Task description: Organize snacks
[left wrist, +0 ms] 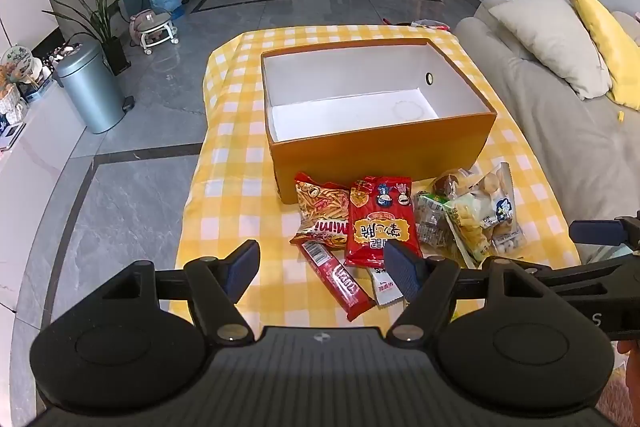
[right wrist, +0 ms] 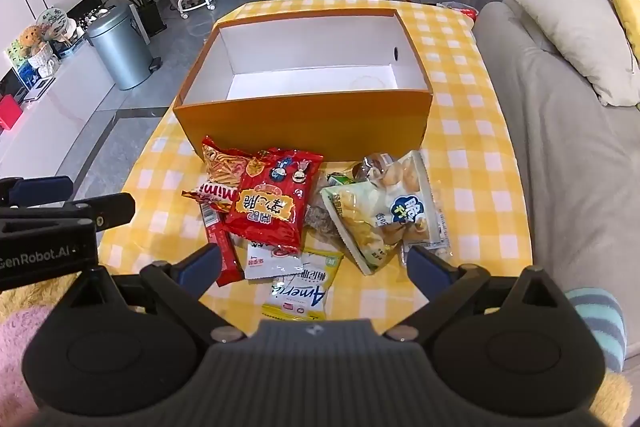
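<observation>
Before the orange box (right wrist: 304, 123), packets read "Mimi" (right wrist: 218, 193) and "Americ" (right wrist: 298, 293); both tools, left (left wrist: 324, 269) and right (right wrist: 314, 265), gape empty.

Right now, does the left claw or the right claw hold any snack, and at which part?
Nothing is held. The left claw and right claw are both open above the snack packets.

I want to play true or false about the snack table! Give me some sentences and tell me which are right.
1. The orange box has snacks inside. False: it is empty, and the snacks lie in front of it.
2. The tablecloth has yellow and white checks. True.
3. The left gripper is holding the long red stick packet. False: it is open and holds nothing.
4. The big red bag lies partly on top of the Mimi bag. True.
5. The right gripper is open. True.
</observation>
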The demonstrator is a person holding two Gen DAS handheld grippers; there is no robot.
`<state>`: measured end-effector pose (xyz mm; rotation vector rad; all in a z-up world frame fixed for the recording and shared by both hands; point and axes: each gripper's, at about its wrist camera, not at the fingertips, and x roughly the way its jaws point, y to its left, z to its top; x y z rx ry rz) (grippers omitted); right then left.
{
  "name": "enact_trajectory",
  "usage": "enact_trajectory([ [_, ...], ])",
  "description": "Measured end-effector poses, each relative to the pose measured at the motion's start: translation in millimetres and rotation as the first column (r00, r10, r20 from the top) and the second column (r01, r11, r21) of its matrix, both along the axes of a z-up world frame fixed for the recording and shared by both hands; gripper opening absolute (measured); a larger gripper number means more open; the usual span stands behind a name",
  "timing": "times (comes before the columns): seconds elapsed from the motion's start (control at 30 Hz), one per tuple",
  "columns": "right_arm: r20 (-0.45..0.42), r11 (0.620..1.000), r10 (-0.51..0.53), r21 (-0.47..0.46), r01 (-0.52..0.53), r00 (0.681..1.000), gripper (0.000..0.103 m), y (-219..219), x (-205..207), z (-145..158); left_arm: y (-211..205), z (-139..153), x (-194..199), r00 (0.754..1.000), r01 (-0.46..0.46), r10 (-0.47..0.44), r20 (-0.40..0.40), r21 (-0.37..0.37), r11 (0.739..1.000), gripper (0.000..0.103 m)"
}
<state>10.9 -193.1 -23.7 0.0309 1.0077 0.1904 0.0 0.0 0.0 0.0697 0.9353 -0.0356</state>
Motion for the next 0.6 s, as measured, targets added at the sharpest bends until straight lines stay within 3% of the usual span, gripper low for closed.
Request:
enact_trajectory([
  [0.6, 0.008, 1.0, -0.004, -0.013, 0.004, 1.0, 0.096, 0.7, -1.4, -0.2, -1.3, -1.0, -0.1, 1.0, 0.002, -0.002, -0.004, 0.001, 1.0, 0.083],
])
